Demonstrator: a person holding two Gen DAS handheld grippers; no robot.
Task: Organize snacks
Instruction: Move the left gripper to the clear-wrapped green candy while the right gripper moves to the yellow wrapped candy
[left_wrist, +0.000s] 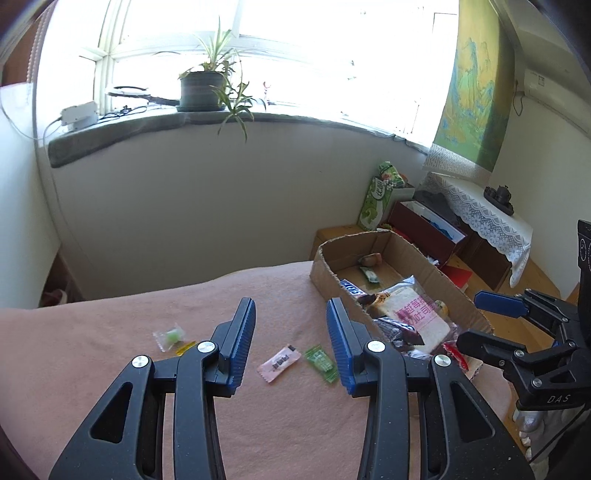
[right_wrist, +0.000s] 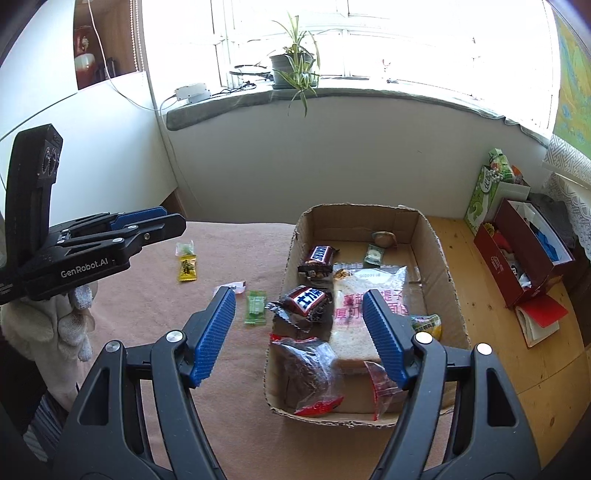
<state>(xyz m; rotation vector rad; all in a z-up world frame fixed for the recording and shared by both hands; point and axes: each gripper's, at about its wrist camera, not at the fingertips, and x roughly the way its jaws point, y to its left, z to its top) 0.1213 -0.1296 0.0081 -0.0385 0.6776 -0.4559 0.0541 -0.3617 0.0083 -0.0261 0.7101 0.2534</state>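
Observation:
On the pink blanket (left_wrist: 258, 295) lie loose sweets: a pink wrapper (left_wrist: 279, 363), a green one (left_wrist: 320, 363) (right_wrist: 255, 307), a clear one with a green sweet (left_wrist: 170, 335) (right_wrist: 184, 248) and a yellow one (left_wrist: 185, 347) (right_wrist: 187, 269). My left gripper (left_wrist: 291, 306) (right_wrist: 173, 218) hovers open above the pink and green sweets, holding nothing. The cardboard box (left_wrist: 320, 271) (right_wrist: 354, 218) holds two Snickers bars (right_wrist: 319, 256), a bagged bread slice (right_wrist: 364, 306) (left_wrist: 410, 314), a dark snack bag (right_wrist: 308, 369) and smaller sweets. My right gripper (right_wrist: 299, 295) (left_wrist: 469, 317) stands open and empty over the box's near half.
A wooden floor or bench (right_wrist: 480, 295) lies right of the box, with a red box (right_wrist: 517, 258), a red notebook (right_wrist: 539, 321) and a green tissue pack (right_wrist: 484, 195). A potted plant (left_wrist: 201, 88) stands on the windowsill. A gloved hand (right_wrist: 74, 314) holds the left gripper.

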